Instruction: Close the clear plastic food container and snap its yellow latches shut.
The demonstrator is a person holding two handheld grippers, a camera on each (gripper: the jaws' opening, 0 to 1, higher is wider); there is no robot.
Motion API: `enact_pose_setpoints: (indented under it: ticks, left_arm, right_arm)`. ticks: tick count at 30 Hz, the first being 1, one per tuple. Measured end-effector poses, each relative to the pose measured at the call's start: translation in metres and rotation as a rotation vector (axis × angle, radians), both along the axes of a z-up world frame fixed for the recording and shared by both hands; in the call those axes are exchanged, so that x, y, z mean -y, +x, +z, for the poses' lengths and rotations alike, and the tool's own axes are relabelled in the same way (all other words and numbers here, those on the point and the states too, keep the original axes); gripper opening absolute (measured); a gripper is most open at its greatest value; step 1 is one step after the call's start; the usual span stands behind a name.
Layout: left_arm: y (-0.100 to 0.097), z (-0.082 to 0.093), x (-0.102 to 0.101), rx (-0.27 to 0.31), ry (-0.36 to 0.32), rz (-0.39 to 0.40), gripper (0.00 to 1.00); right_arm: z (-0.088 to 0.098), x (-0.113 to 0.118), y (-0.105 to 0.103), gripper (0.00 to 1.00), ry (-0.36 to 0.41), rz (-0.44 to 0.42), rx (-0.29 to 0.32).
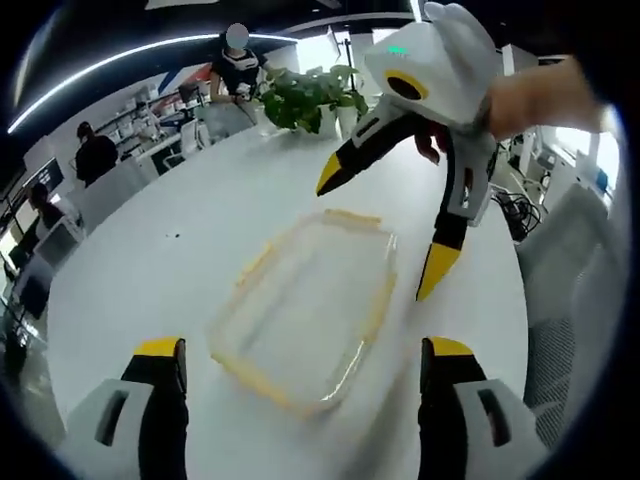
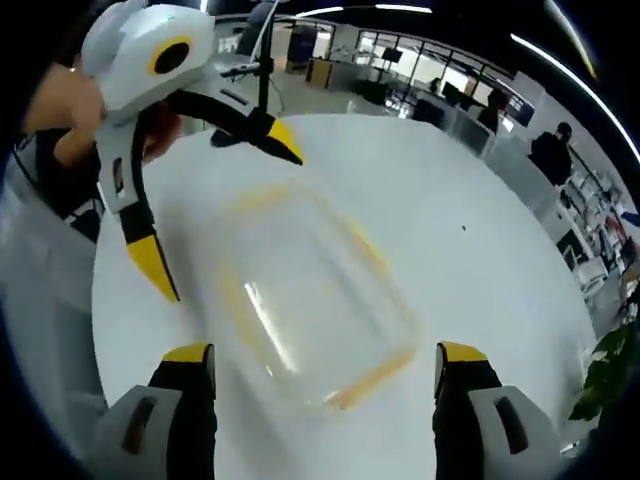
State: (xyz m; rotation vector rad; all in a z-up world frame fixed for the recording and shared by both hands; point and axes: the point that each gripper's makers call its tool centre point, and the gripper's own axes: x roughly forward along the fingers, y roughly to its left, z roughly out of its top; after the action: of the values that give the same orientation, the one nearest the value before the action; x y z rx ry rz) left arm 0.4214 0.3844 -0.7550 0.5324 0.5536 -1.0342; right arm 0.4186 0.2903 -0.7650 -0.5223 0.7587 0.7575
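A clear plastic food container (image 1: 305,305) with yellow latches along its rim lies flat on the white round table (image 1: 170,250). Blur hides whether its lid is seated. My left gripper (image 1: 305,350) stands open at the container's near edge, one jaw on each side. My right gripper (image 1: 380,232) comes in from the upper right, held by a hand, open above the container's far corner. In the right gripper view the container (image 2: 320,300) lies between the right gripper's (image 2: 325,353) wide jaws. The left gripper (image 2: 228,218) hovers open over its far left side.
A potted green plant (image 1: 305,95) stands at the table's far edge and shows again as the plant (image 2: 610,375). A grey chair (image 1: 570,300) is off the table's right side. People (image 1: 237,60) sit at office desks beyond.
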Motion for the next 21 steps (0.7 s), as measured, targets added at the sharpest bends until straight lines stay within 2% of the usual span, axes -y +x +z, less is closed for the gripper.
enact_pose_setpoints:
  ticks: [8,18,20,21]
  left_arm:
    - [-0.005,0.007,-0.006,0.013,-0.051,0.049,0.99]
    - [-0.018,0.011,-0.01,0.015,-0.093,0.083,0.98]
    - [-0.019,0.018,-0.011,0.05,-0.117,0.105,0.97]
    - [-0.02,0.019,-0.012,0.048,-0.129,0.112,0.97]
  right_arm:
    - [0.008,-0.004,-0.006,0.92,0.057,-0.042,0.046]
    - [0.013,-0.002,-0.022,0.91,0.115,-0.085,0.064]
    - [0.014,-0.001,-0.026,0.91,0.122,-0.091,0.08]
    - [0.016,-0.001,-0.028,0.91,0.132,-0.096,0.088]
